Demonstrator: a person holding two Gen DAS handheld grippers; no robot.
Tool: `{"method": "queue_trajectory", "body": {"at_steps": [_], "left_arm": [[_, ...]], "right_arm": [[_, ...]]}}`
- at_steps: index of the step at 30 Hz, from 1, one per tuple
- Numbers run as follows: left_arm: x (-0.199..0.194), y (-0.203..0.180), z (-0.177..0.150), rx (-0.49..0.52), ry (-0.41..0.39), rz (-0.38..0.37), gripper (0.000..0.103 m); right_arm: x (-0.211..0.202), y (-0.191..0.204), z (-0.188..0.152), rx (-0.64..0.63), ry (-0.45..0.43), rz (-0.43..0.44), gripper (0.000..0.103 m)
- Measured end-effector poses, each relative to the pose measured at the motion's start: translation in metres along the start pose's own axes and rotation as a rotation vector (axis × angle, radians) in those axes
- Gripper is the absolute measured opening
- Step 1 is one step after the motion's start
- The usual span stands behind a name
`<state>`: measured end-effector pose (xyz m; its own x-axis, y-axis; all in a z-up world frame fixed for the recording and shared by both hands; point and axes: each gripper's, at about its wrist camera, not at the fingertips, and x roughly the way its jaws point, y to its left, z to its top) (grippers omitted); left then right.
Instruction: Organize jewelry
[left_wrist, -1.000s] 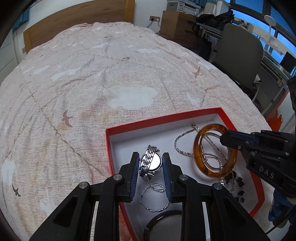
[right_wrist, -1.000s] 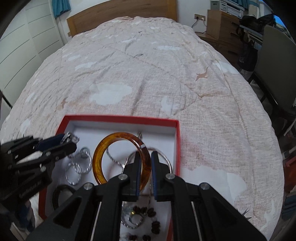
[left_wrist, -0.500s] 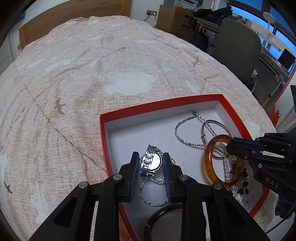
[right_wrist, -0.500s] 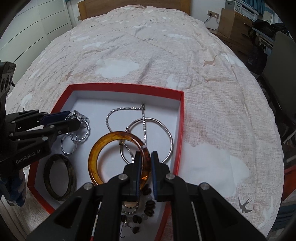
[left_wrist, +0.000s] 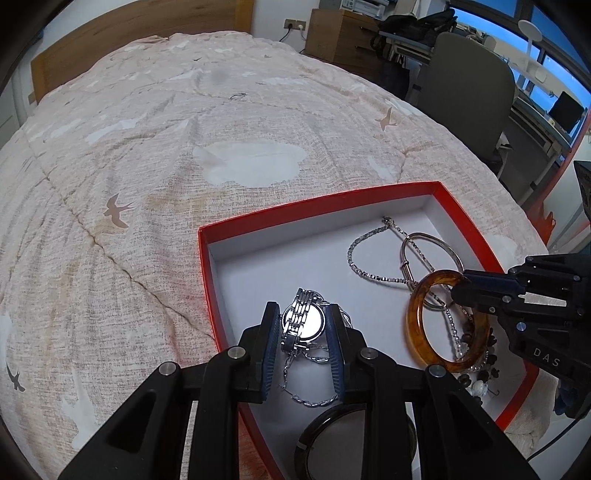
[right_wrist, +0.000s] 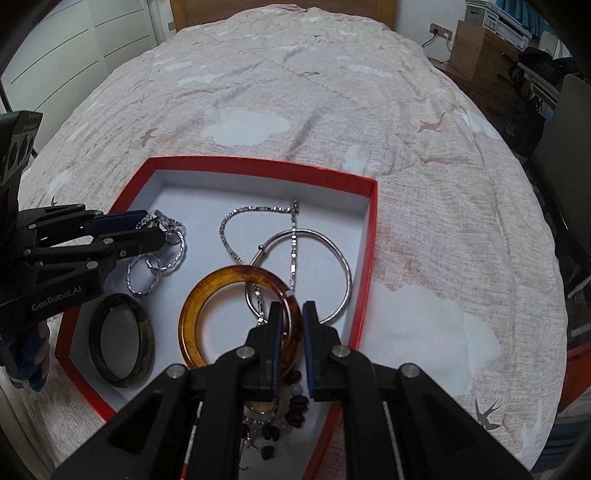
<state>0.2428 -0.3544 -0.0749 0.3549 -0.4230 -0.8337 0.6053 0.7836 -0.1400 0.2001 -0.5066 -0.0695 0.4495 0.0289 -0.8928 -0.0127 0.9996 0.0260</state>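
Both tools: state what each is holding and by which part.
Left tool grips the silver watch across its case. Right tool grips the amber bangle by its near rim.

Both grippers were black plastic, silver screws, blue ribbed pads – left gripper (left_wrist: 302, 325) lettered "GenRobot.AI", right gripper (right_wrist: 291, 325) marked "DAS".

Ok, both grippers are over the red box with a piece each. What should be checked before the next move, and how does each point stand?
1. Left gripper shut on silver watch: ok.
2. Right gripper shut on amber bangle: ok.
3. Watch's chain free of other pieces: cannot tell.
4. Bangle clear of the silver necklace and wire bangle: not ok, it overlaps them.
5. Both pieces over the red box: ok.
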Motion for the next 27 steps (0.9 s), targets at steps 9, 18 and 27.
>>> {"method": "queue_trajectory", "body": {"at_steps": [9,18,27], "left_arm": [[-0.001,0.001,0.001,-0.007,0.006,-0.010,0.027],[-0.009,-0.002,-0.001,-0.002,0.006,-0.032,0.041],[-0.031,-0.002,0.002,-0.013,-0.039,-0.012,0.045]], "right_arm": [[-0.003,0.000,0.001,0.000,0.006,-0.018,0.011],[-0.010,0.000,-0.002,0.011,-0.001,-0.022,0.016],[-0.026,-0.003,-0.007,0.027,-0.031,-0.030,0.028]]}}
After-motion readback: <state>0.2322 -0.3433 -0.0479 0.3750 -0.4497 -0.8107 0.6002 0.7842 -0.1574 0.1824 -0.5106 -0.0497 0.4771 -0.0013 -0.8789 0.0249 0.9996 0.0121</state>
